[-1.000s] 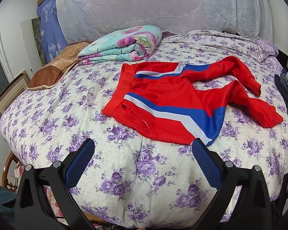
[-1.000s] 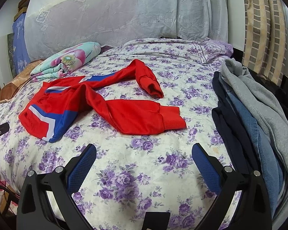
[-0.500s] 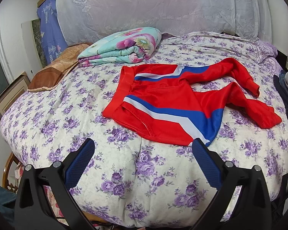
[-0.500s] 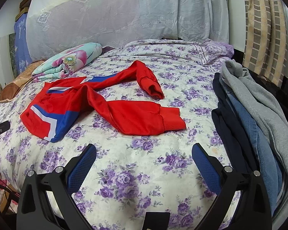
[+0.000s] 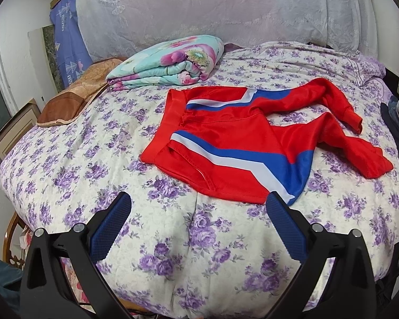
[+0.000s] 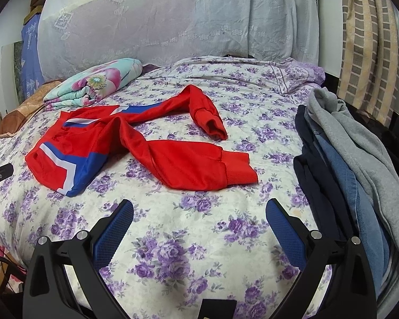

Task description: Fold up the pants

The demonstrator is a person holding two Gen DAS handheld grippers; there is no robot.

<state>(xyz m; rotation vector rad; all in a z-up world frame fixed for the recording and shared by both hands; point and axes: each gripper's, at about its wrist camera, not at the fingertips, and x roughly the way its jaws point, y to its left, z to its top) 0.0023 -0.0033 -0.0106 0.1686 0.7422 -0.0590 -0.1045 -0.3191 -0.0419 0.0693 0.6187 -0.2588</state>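
Red pants [image 5: 234, 143] with blue and white stripes lie loosely spread on the flowered bed [image 5: 93, 164], waistband at the left, both legs trailing to the right. In the right wrist view the pants [image 6: 135, 143] show the near leg cuff [image 6: 236, 170] flat and the far leg bent back on itself. My left gripper [image 5: 198, 212] is open, just short of the pants' near hem, with nothing between its fingers. Open too, my right gripper [image 6: 199, 215] hovers over bare bedspread in front of the near cuff.
A folded floral quilt [image 5: 170, 61] and a brown pillow [image 5: 74, 98] lie at the bed's far left. A pile of grey, blue and dark clothes [image 6: 345, 159] covers the bed's right edge. A lace curtain [image 6: 173, 18] hangs behind the bed.
Both grippers have drifted slightly closer to the pants; the pants themselves lie as before.
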